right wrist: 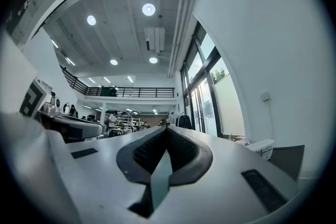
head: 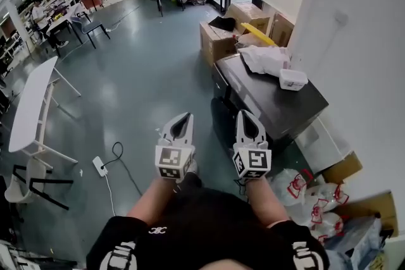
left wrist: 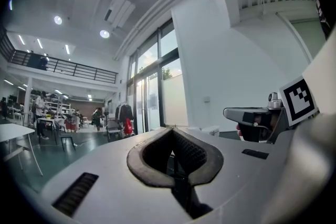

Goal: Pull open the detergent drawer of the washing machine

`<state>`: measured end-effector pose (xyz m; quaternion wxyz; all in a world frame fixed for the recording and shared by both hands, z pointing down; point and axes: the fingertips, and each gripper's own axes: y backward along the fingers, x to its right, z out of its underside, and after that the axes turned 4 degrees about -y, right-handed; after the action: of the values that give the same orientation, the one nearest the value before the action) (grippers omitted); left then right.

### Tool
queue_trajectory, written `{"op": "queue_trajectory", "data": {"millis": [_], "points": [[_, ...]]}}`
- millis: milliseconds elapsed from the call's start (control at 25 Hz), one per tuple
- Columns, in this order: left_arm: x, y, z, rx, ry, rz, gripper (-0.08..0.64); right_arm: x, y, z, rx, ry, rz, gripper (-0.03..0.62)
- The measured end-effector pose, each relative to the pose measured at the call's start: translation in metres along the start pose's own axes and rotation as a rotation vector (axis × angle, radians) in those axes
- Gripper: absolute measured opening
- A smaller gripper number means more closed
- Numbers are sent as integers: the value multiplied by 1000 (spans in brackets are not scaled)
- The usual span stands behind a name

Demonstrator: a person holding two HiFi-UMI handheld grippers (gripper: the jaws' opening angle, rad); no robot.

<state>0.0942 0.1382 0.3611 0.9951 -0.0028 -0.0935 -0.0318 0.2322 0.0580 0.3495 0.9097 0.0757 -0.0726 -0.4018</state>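
Detergent drawer: no view shows it plainly. It should sit on the front of the dark, box-shaped washing machine with a flat charcoal top (head: pixel 278 104), which stands against the white wall ahead and to the right of the person. That front face is in shadow in the head view, so I cannot pick out the drawer or its handle.

A crumpled white plastic sheet (head: pixel 262 59) and a small white plastic tub (head: pixel 293 79) rest on the machine's top, and brown cardboard boxes (head: pixel 218 41) stand just behind it.

The left claw (head: pixel 185 117) is closed on nothing, its dark pads meeting at the tips. The right claw (head: pixel 244 114) is likewise closed and empty. Both are held out level in front of the person. The right one is near the machine's front corner and the left one is over the bare grey-green floor (head: pixel 145 92). Neither touches the machine.

This looks like the approach step, with the pull not yet begun. I judge that the next move calls for finding the drawer on the front panel and spreading one claw's jaws. That claw should then take hold of the drawer's lip and draw it straight out.
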Motion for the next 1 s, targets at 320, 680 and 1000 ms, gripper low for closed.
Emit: {"op": "queue_trajectory", "data": {"millis": [320, 680, 1000], "points": [[-51, -95, 25, -3, 36, 72, 3, 26, -98, 34, -48, 4, 70, 2], [-125, -203, 31, -9, 65, 145, 2, 44, -211, 53, -87, 16, 139, 3], [-170, -272, 53, -31, 82, 237, 2, 58, -278, 72, -110, 18, 224, 3]]}}
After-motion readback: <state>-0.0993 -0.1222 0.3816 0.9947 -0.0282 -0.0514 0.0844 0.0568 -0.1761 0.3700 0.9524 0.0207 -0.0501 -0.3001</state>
